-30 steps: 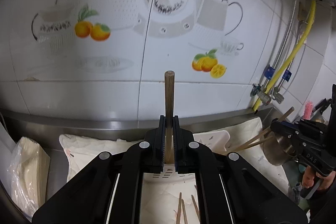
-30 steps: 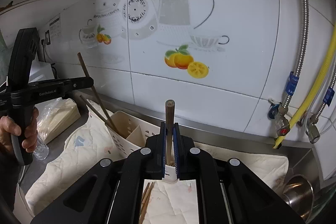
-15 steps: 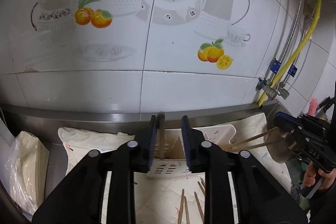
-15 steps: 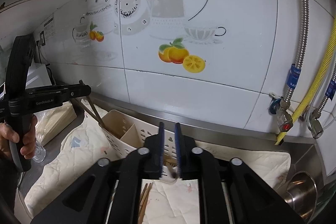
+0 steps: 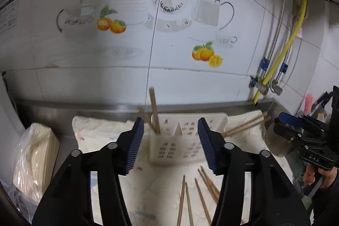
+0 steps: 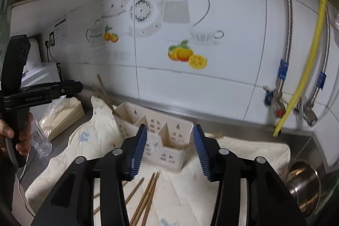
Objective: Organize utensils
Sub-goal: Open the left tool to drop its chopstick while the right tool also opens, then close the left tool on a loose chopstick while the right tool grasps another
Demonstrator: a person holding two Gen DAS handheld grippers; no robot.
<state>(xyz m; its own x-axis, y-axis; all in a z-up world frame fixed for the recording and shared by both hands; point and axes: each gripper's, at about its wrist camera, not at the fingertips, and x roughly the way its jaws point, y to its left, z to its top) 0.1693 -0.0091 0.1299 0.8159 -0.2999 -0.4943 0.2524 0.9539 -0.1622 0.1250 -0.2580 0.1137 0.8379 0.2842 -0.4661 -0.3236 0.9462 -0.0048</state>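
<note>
A cream plastic utensil holder (image 5: 186, 137) (image 6: 156, 132) lies on a pale cloth by the wall. Wooden chopsticks stick out of its left end (image 5: 154, 113) (image 6: 103, 90) and its right end (image 5: 243, 126). Several loose chopsticks (image 5: 199, 190) (image 6: 146, 196) lie on the cloth in front of it. My left gripper (image 5: 169, 143) is open and empty just before the holder. My right gripper (image 6: 169, 149) is open and empty, also facing the holder. Each gripper shows at the edge of the other's view.
The pale cloth (image 6: 243, 162) covers a steel counter against a tiled wall. A steel pot (image 6: 303, 185) stands at the right. A bagged stack of paper (image 5: 34, 156) lies at the left. Hoses and valves (image 6: 296, 99) hang on the wall at the right.
Both grippers held a chopstick upright a second ago. Both have opened wide and the chopsticks now stand in the holder. Both grippers have pulled back slightly.
</note>
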